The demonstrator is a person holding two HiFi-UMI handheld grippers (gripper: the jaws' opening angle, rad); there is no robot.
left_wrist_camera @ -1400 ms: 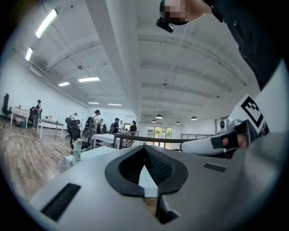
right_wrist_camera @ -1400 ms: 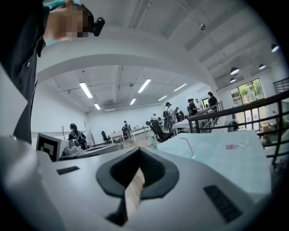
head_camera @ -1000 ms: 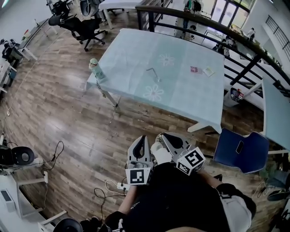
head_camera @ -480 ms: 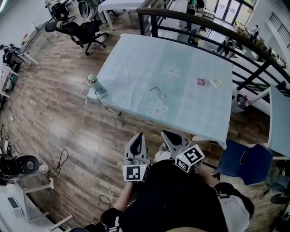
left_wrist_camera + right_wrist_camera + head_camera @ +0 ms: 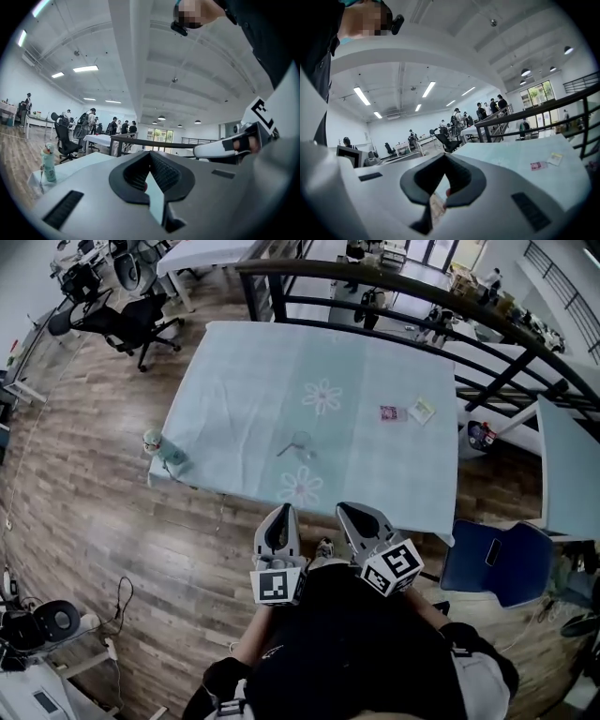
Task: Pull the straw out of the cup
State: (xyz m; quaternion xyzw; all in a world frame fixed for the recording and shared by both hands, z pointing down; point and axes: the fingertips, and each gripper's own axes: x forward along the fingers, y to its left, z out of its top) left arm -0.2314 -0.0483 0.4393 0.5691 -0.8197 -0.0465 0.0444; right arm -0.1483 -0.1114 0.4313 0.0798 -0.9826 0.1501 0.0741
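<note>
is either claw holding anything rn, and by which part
Nothing is held: the left claw and right claw are both shut and empty, and the cup on the table is untouched.

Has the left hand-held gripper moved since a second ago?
Yes. The left hand-held gripper has come forward toward the table: the gap between them has shrunk, and its tips now nearly reach the table's near edge.

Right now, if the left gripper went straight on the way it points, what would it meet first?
Probably the cup with the straw on the table: the left gripper, jaws shut, points level toward it. If it rides higher, the railing beyond comes first; height is hard to judge.
</note>
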